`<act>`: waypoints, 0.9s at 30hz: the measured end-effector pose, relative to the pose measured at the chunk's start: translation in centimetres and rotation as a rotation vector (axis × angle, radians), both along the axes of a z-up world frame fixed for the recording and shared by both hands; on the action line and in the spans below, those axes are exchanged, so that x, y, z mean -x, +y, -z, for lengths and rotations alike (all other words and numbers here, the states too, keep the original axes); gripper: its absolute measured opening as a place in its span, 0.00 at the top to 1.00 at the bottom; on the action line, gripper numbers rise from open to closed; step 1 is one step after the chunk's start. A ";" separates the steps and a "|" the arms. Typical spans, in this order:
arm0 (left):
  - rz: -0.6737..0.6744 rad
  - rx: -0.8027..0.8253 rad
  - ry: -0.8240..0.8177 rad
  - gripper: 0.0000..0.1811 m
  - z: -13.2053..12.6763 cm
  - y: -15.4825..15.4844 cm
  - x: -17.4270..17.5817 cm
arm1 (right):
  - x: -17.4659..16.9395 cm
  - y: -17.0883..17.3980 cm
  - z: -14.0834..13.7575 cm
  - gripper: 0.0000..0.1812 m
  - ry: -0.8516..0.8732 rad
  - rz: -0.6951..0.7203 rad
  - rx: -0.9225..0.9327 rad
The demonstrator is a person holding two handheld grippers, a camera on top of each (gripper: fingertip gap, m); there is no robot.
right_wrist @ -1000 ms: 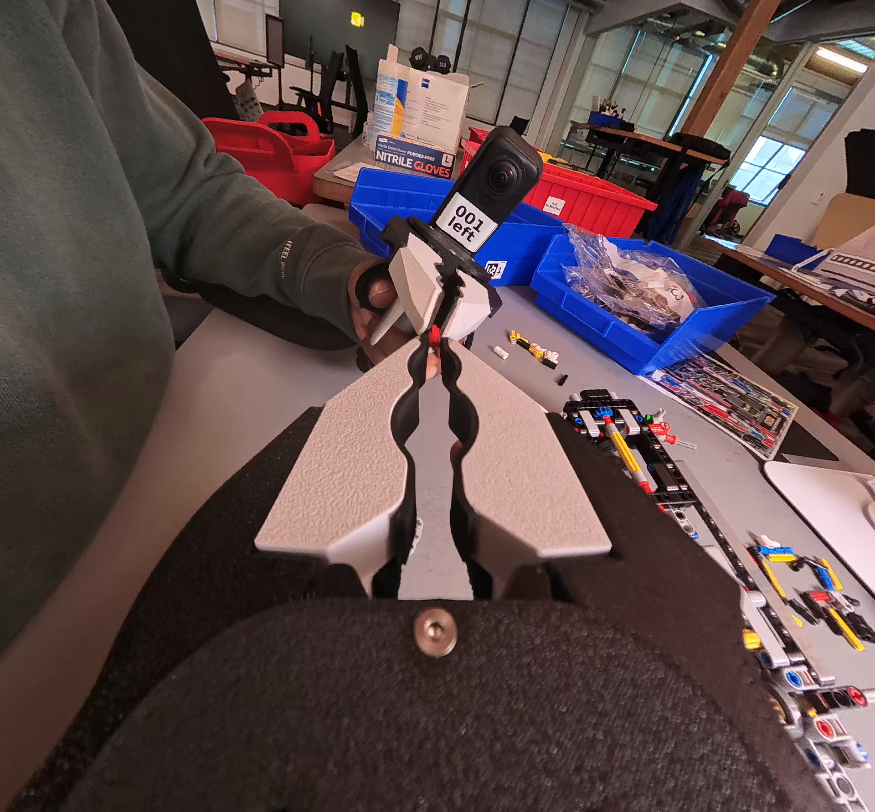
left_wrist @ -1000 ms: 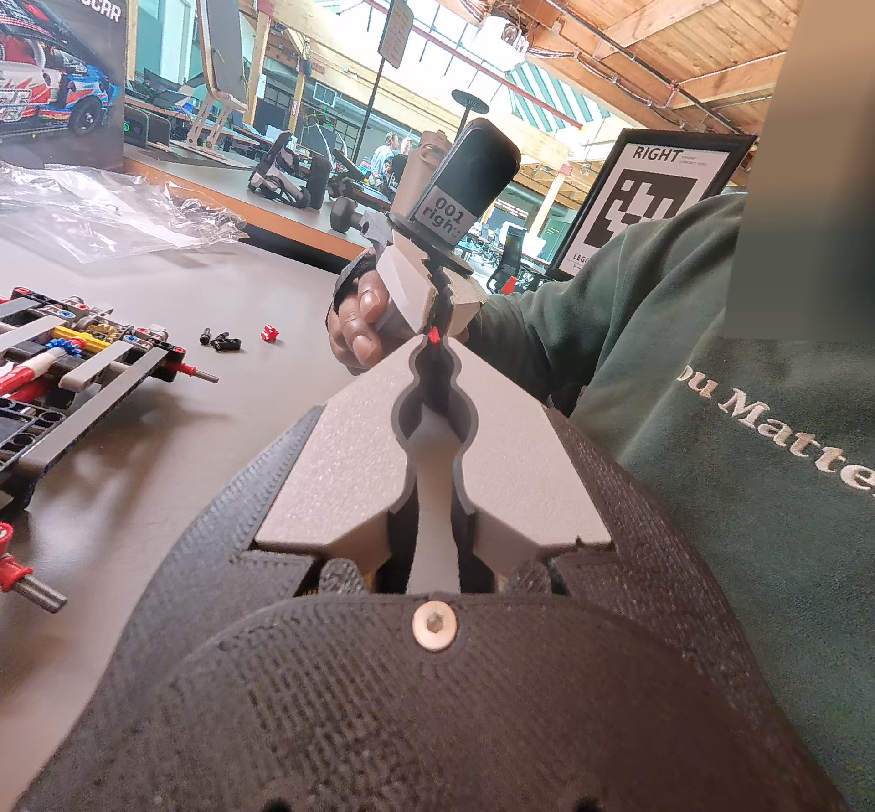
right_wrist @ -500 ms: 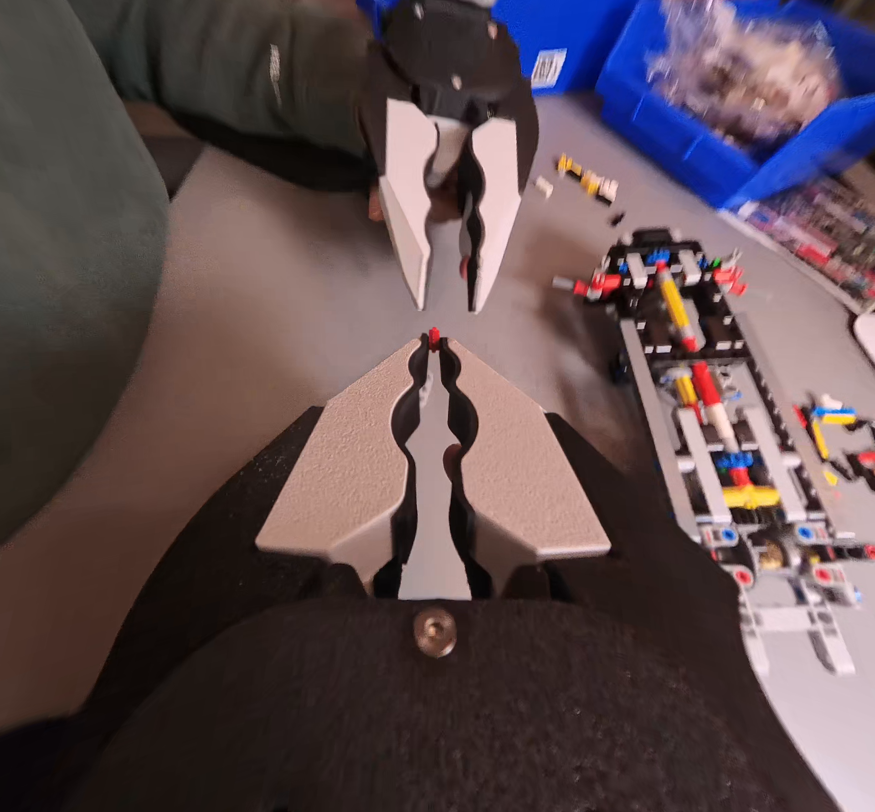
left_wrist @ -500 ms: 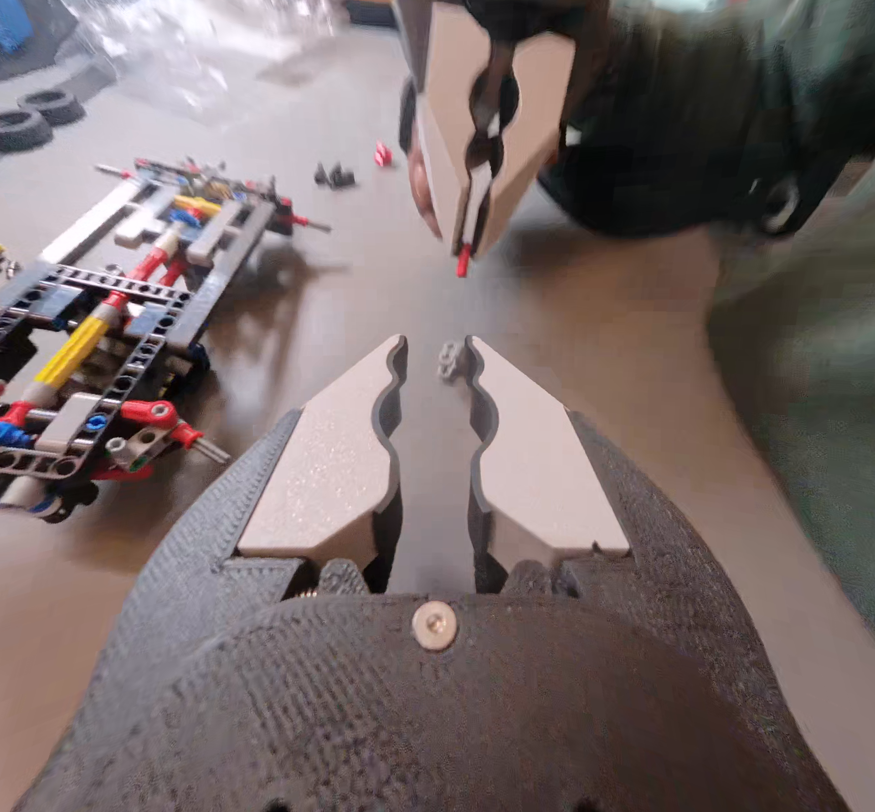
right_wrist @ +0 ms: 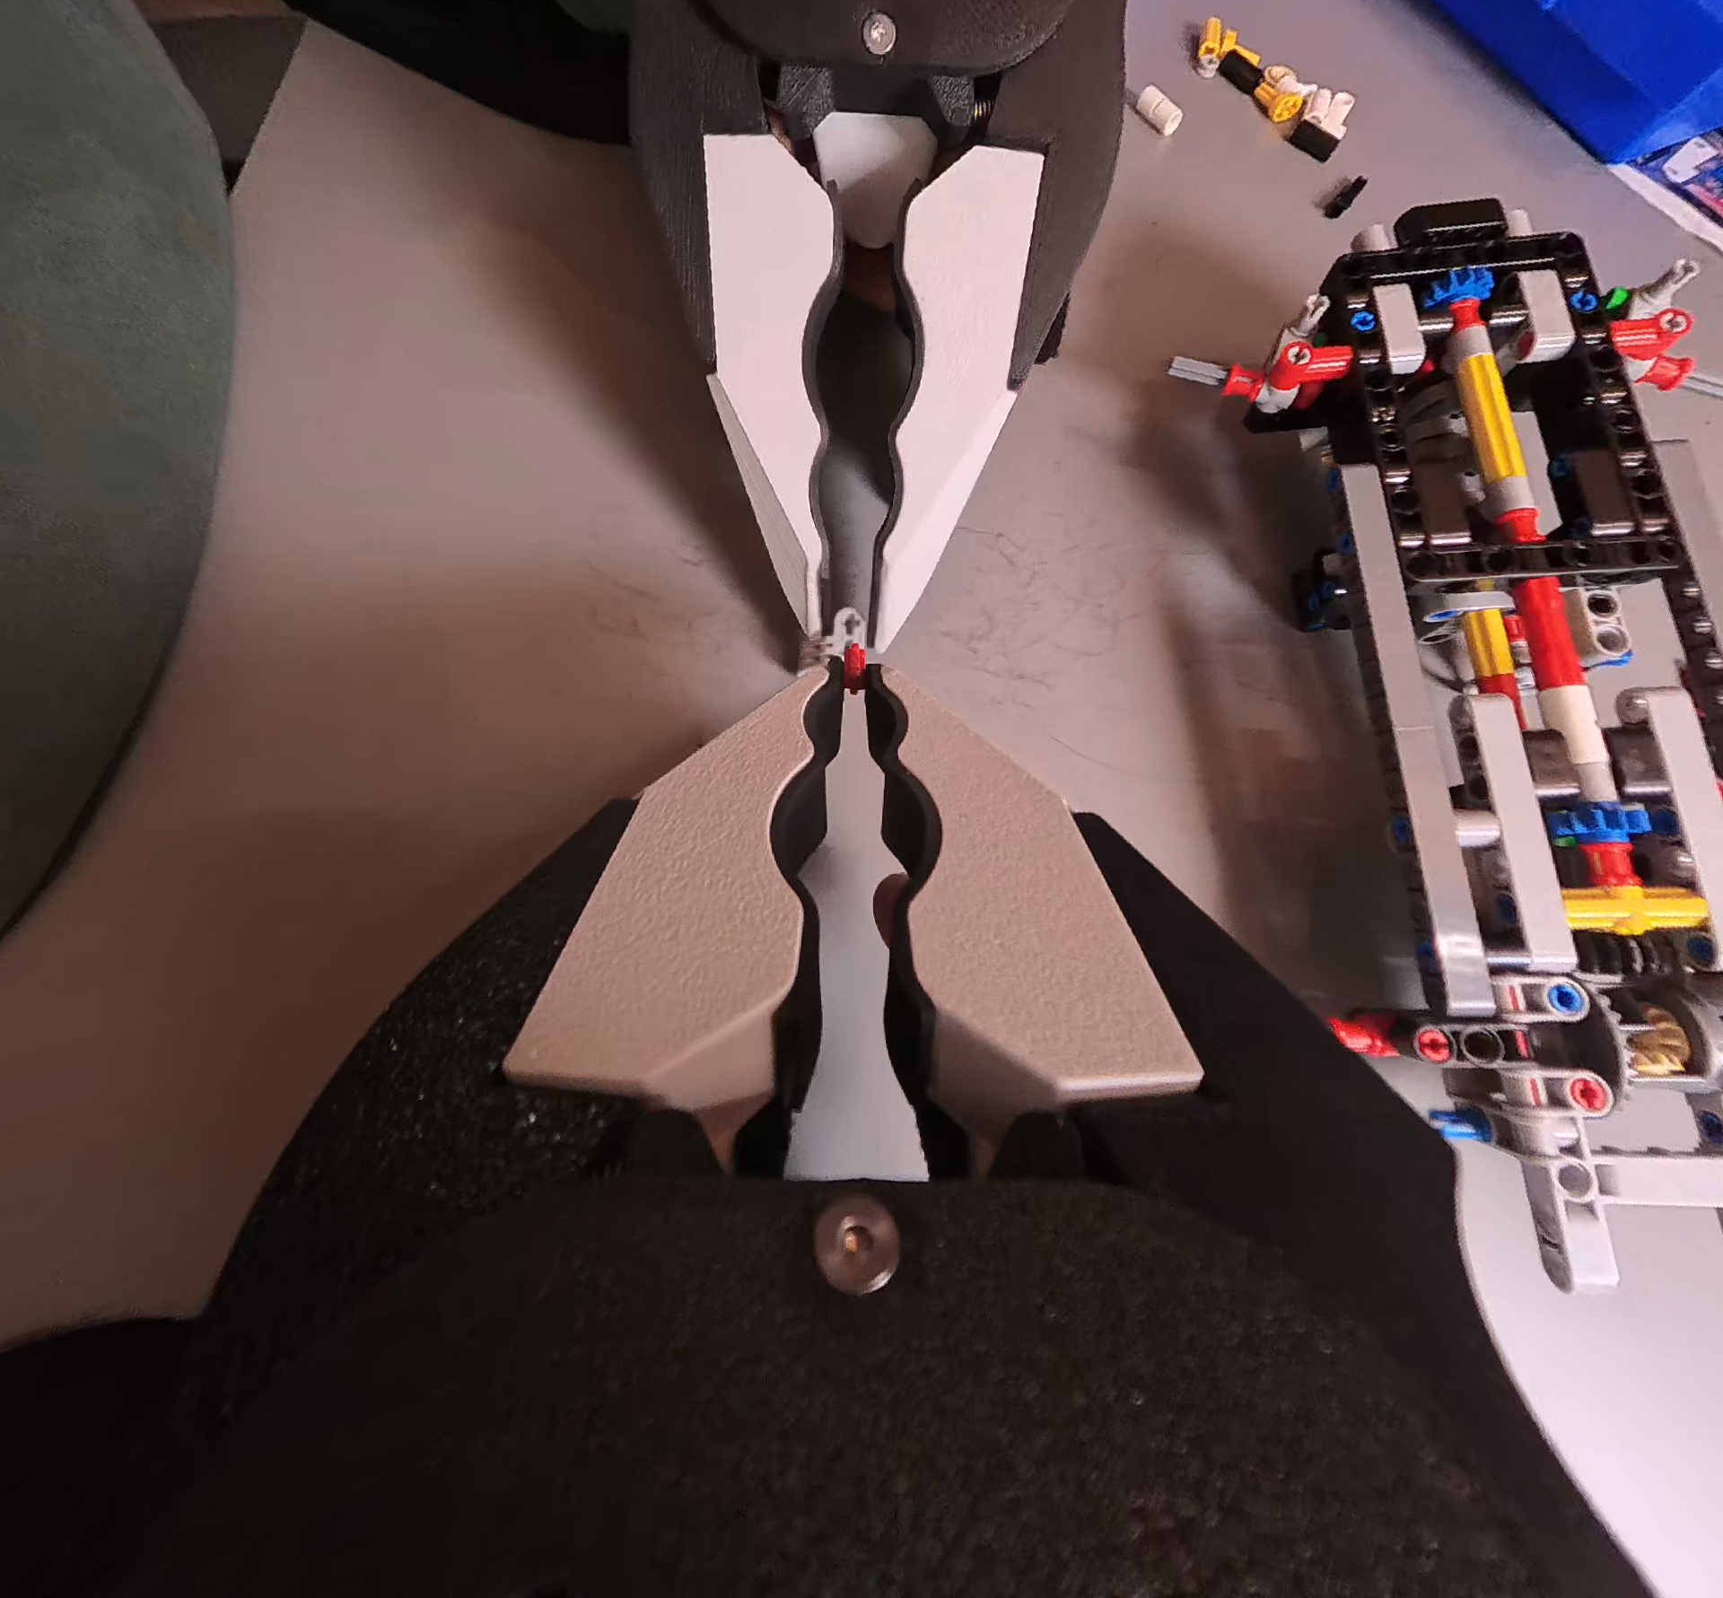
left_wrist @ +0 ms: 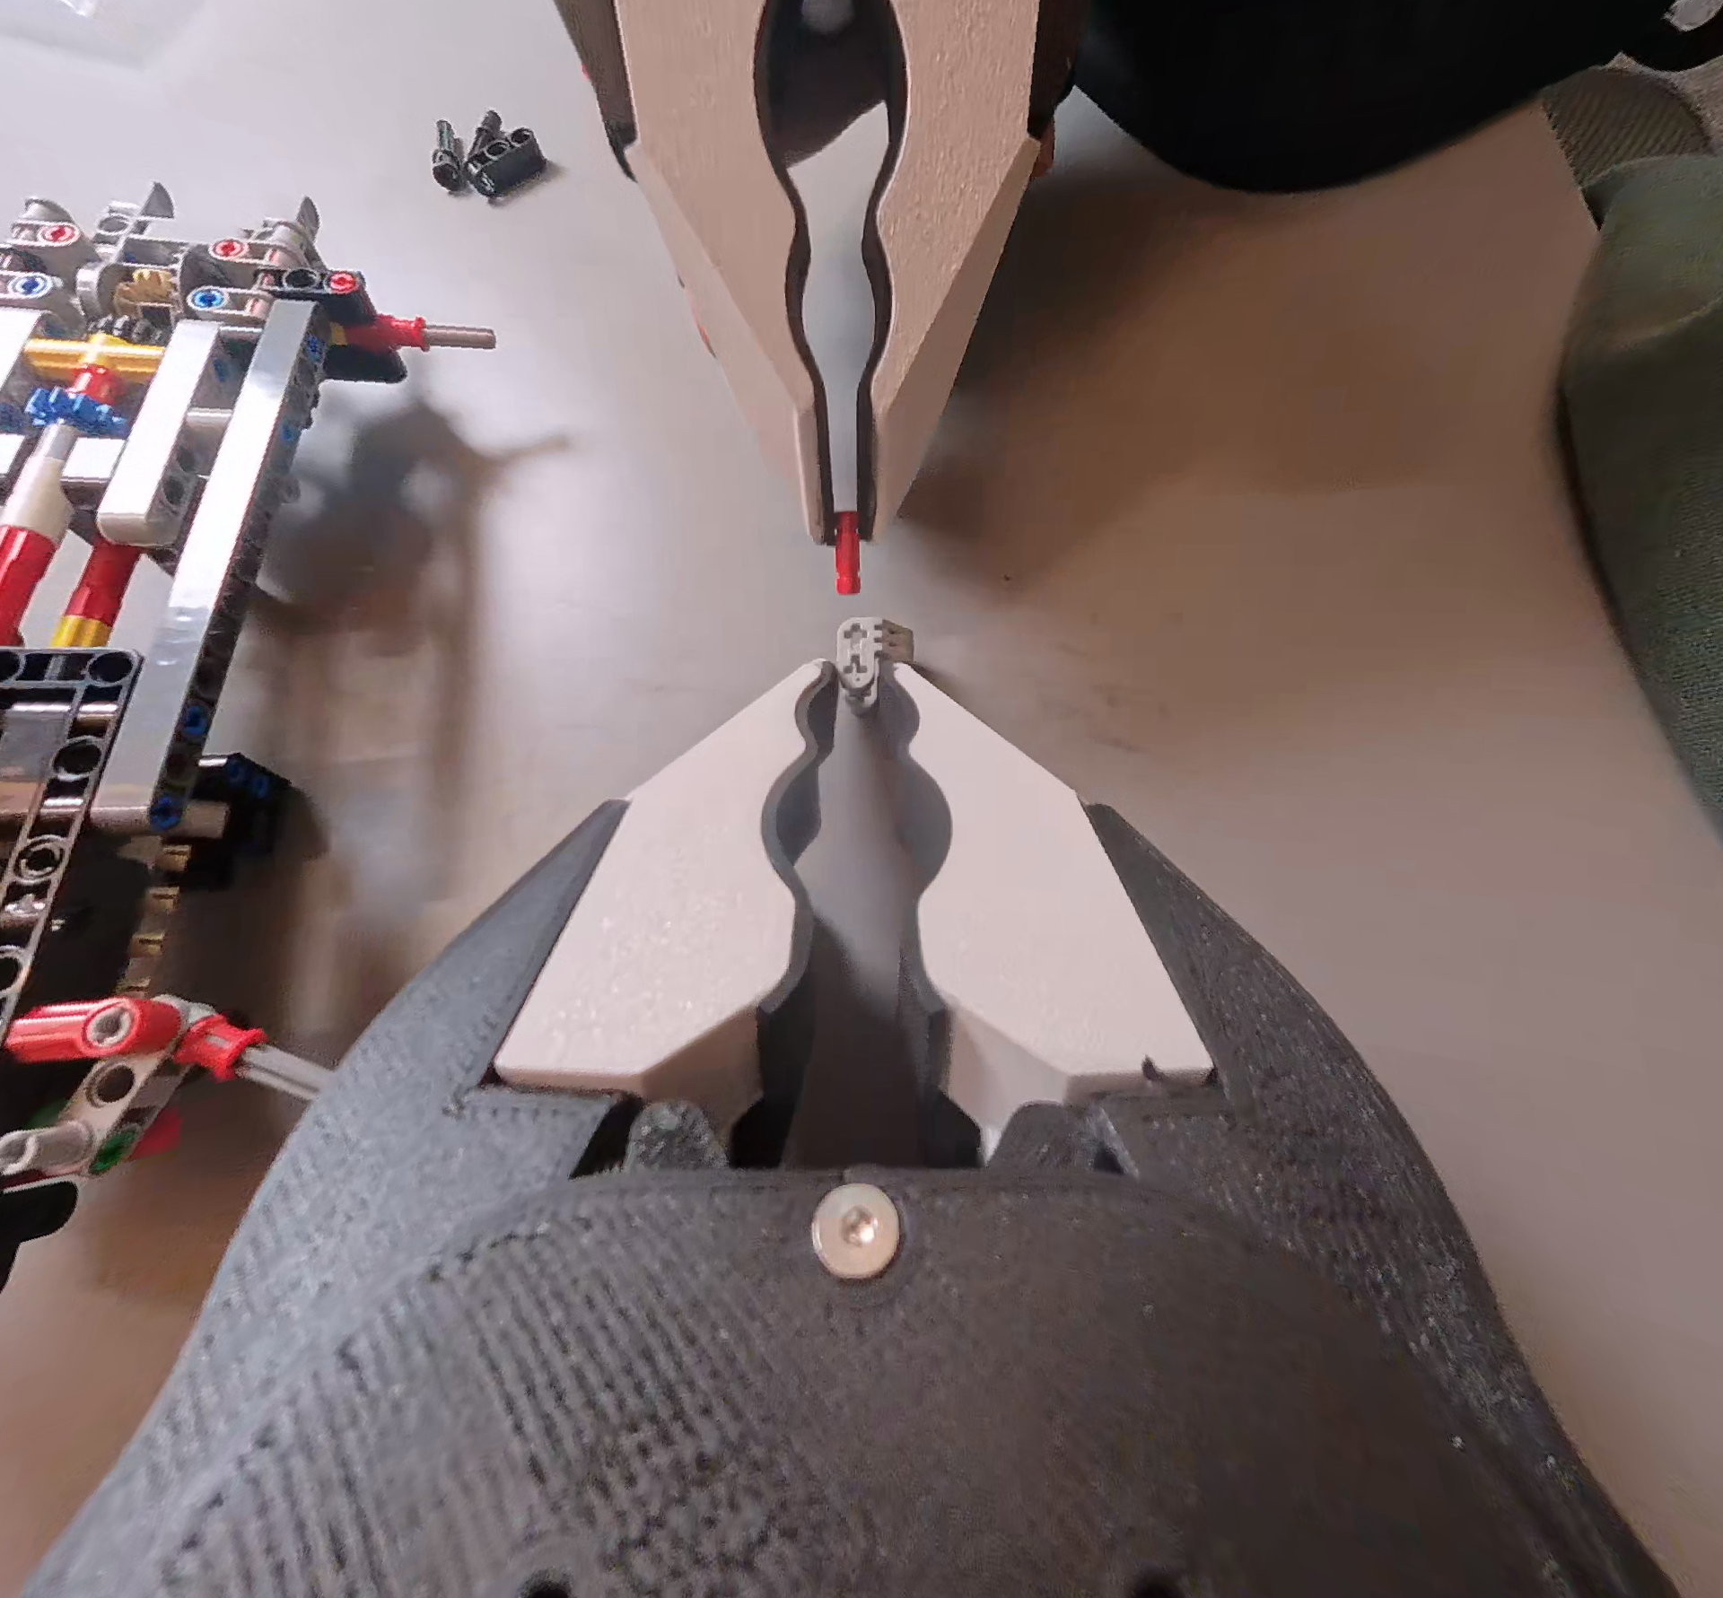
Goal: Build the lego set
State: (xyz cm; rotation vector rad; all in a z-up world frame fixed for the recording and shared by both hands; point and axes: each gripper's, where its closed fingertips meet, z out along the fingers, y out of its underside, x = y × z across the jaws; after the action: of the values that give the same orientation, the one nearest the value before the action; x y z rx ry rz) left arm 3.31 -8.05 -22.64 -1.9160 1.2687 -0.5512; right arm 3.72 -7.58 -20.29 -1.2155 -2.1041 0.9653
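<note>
Both tools have dropped low over the table (left_wrist: 1259, 528), the left hand-held gripper (left_wrist: 862, 668) pinching a grey connector (left_wrist: 862, 654) and the right hand-held gripper (right_wrist: 850, 679) clamping a red pin (left_wrist: 847, 554), tips nearly meeting, so joining them looks imminent.

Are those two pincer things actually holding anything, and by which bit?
Yes. The right gripper pinches a red pin by its rear end; the left gripper pinches a small grey connector by its lower end.

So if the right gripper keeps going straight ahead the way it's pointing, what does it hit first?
Probably the small grey connector pinched in the left gripper. The red pin held by the right gripper points right at it, with a small gap left.
</note>
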 end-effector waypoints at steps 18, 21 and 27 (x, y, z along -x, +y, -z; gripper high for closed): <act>0.022 -0.028 0.011 0.92 0.0 -0.5 -0.8 | 0.3 -0.4 -0.2 1.00 -0.106 -0.007 -0.063; 0.022 -0.036 0.021 0.95 0.1 -0.5 -0.7 | 0.3 -0.3 -0.5 1.00 -0.136 -0.026 -0.089; 0.035 -0.047 0.029 0.97 0.1 -0.7 -0.8 | 0.3 0.0 -0.9 0.99 -0.199 -0.046 -0.136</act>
State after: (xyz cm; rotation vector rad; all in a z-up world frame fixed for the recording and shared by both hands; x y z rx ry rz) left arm 4.12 -8.74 -22.76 -1.8726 1.3246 -0.5087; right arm 3.37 -7.56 -19.34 -1.2419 -2.3197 0.7321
